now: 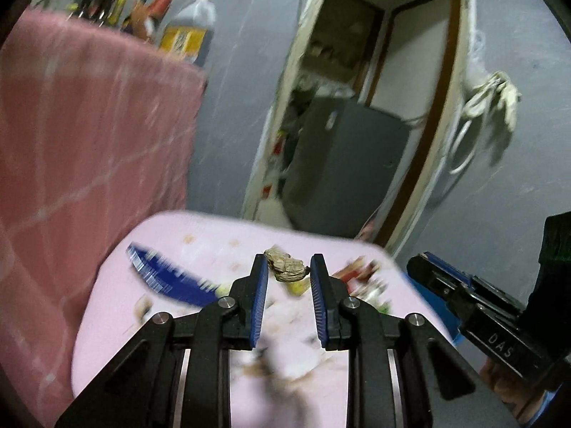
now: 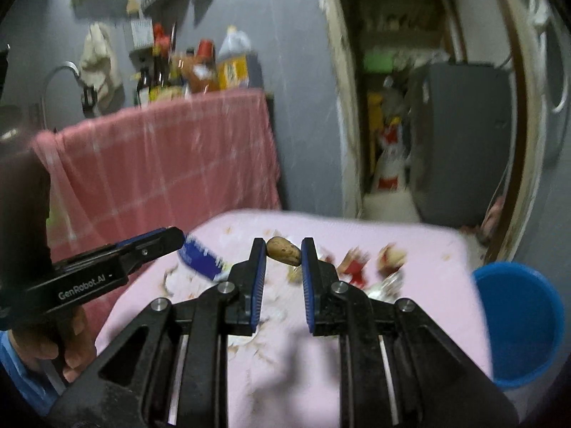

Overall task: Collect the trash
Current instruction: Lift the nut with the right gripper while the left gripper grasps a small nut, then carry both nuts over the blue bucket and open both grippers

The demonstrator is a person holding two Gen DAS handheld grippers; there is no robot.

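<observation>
Pink-checked cloth [image 2: 171, 164]: draped over a counter at the far left, with bottles and a large jug [image 2: 233, 60] lined along its far edge.
Doorway [image 2: 410, 107]: seen at the far right, with a grey appliance [image 2: 464, 142] standing inside it.
Pink counter [image 2: 410, 267]: spread near the cameras, littered with scraps; a blue wrapper [image 2: 203, 262] lies at its left, and red-and-white wrappers [image 2: 357, 265] lie to the right.
Blue bin [image 2: 521, 324]: placed just beside the counter's near right corner, its mouth open upward.
Left gripper [image 1: 288, 264]: held over the counter with its fingers partly closed; a crumpled grey-brown scrap [image 1: 286, 265] sits between the tips, touching the left one, with a narrow gap seen at the right one. In the right wrist view the gripper is seen at the left, level with the blue wrapper.
Right gripper [image 2: 283, 249]: held over the middle of the counter, fingers narrowed onto a brown oval piece [image 2: 283, 249], which is clamped between the two tips above the cloth.
Blur: much of the scene is smeared, so the smaller scraps cannot be identified.
</observation>
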